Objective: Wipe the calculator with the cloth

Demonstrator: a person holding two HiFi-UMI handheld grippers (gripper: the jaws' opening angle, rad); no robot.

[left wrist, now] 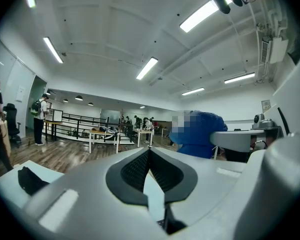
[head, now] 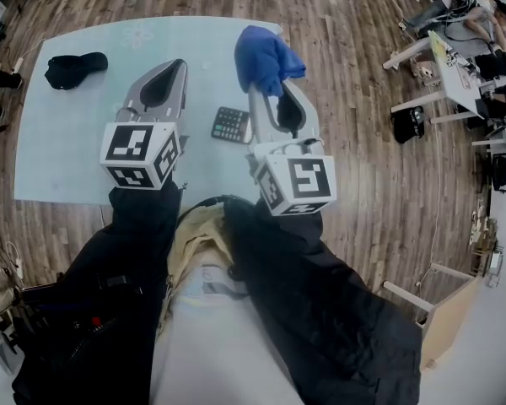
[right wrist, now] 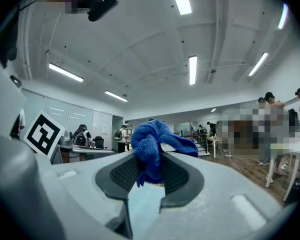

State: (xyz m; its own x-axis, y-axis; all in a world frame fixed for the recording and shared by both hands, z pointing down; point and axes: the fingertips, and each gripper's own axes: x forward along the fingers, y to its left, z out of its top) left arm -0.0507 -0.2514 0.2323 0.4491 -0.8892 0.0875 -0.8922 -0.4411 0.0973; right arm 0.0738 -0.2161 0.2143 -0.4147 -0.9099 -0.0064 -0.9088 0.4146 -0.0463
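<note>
A dark calculator (head: 231, 125) lies on the pale blue mat (head: 76, 133), between my two grippers. My right gripper (head: 274, 87) is raised above the mat and shut on a bunched blue cloth (head: 266, 57). In the right gripper view the cloth (right wrist: 152, 146) bulges out between the dark pads (right wrist: 125, 173). My left gripper (head: 170, 67) is held up level beside it, shut with nothing between its pads (left wrist: 135, 171). From the left gripper view the cloth (left wrist: 200, 134) shows to the right.
A black cloth-like item (head: 74, 68) lies at the mat's far left corner. Wooden floor (head: 354, 142) surrounds the mat. White tables (head: 443, 74) and seated people stand at the far right. My dark sleeves (head: 320, 310) fill the lower head view.
</note>
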